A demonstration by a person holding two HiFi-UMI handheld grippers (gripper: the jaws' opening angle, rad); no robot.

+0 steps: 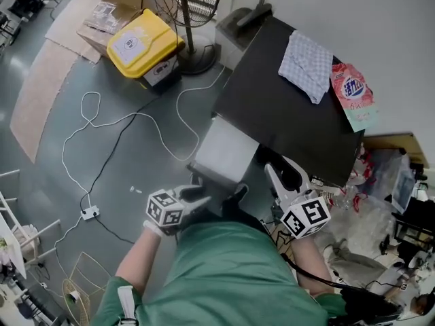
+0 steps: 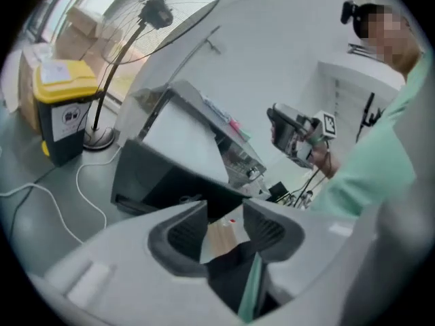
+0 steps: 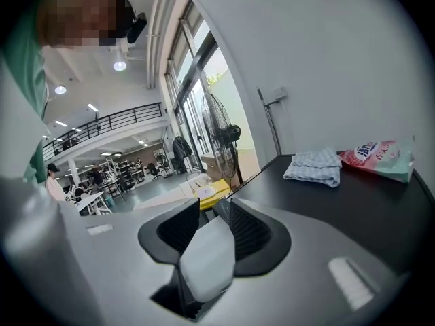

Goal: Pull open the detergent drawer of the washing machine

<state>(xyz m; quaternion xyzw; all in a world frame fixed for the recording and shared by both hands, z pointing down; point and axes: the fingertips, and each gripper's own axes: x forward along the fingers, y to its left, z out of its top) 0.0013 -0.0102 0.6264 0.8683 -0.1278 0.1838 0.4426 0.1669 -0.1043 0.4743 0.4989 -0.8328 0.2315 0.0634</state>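
On the floor at the far left a yellow bin [image 1: 143, 43] stands by a pedestal fan [image 1: 194, 5], and a white cable [image 1: 102, 122] loops loose over the concrete towards the person's feet, so a step back while pulling could snag it. The left gripper [image 1: 204, 197] hovers just in front of the detergent drawer [image 1: 224, 151], its tongs partly spread [image 2: 224, 212] with nothing pinched between them. The drawer itself, pale on top, appears to jut already from the front of the washing machine [image 1: 272, 107]. Should the left tongs close short of the drawer's front, they would bite air and slide off, and a hard tug on a drawer this far out might drag it off its runners. The right gripper [image 1: 289, 176] sits at the machine's front edge, tongs [image 3: 216, 212] apparently pressed on a pale grey piece [image 3: 207, 257]; I cannot tell what it belongs to. A jolt could shift the checked cloth [image 1: 307, 56] and detergent pouch [image 1: 352, 94].
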